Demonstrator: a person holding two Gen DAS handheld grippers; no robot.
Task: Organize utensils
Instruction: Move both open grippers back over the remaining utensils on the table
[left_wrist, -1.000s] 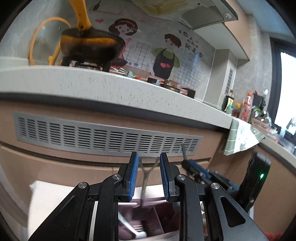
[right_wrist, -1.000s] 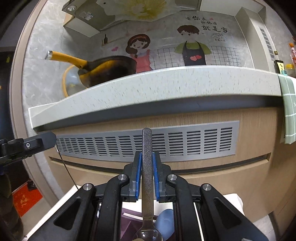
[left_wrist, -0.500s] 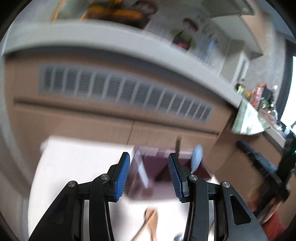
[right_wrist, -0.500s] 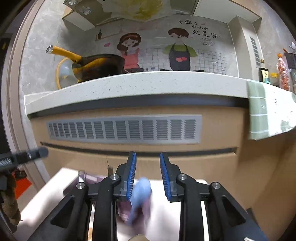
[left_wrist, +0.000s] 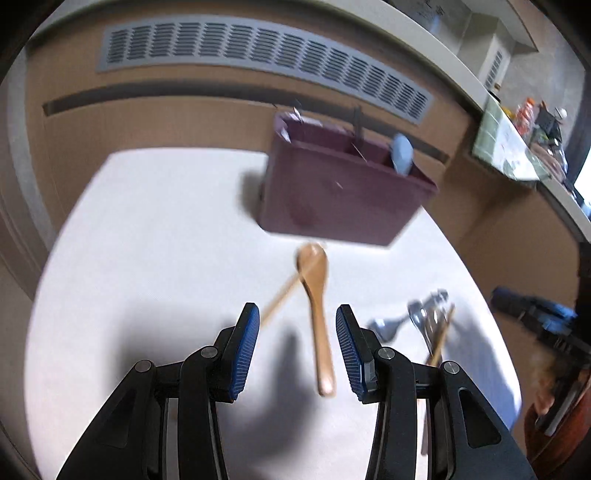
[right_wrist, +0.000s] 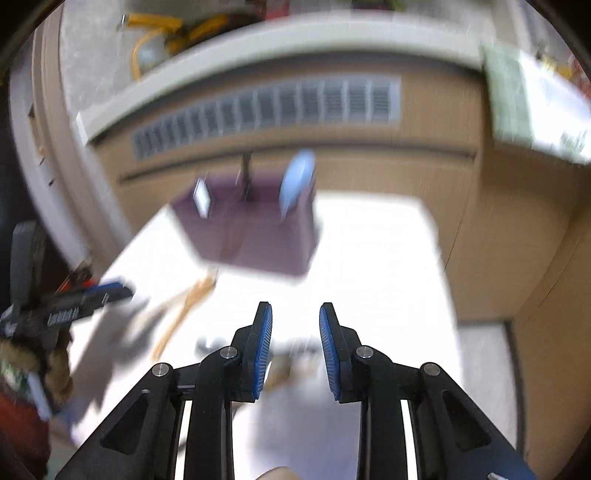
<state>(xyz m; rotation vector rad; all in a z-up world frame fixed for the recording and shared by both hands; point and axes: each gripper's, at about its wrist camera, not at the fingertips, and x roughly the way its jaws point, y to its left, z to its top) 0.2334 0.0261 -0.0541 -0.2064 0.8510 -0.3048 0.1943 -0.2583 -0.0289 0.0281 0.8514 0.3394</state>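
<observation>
A maroon utensil holder (left_wrist: 343, 192) stands on the white table (left_wrist: 155, 229), with a blue spoon (left_wrist: 402, 153) and dark handles sticking out of it. It also shows in the blurred right wrist view (right_wrist: 251, 229). A wooden spoon (left_wrist: 316, 306) and a wooden chopstick (left_wrist: 280, 295) lie in front of the holder. My left gripper (left_wrist: 295, 350) is open and empty, with the wooden spoon's handle between its fingers, below them. Metal spoons (left_wrist: 424, 321) lie to the right. My right gripper (right_wrist: 295, 350) is open and empty above the table.
Wooden cabinets with a grey vent grille (left_wrist: 258, 55) stand behind the table, under a pale counter edge (right_wrist: 258, 48). A green cloth (left_wrist: 502, 144) hangs off the counter at right. The other gripper shows at each view's edge (left_wrist: 535, 321) (right_wrist: 66, 306).
Both grippers have let go of their utensils at the holder, opened and pulled back and tilted down over the table. The left one is now over the wooden spoon.
</observation>
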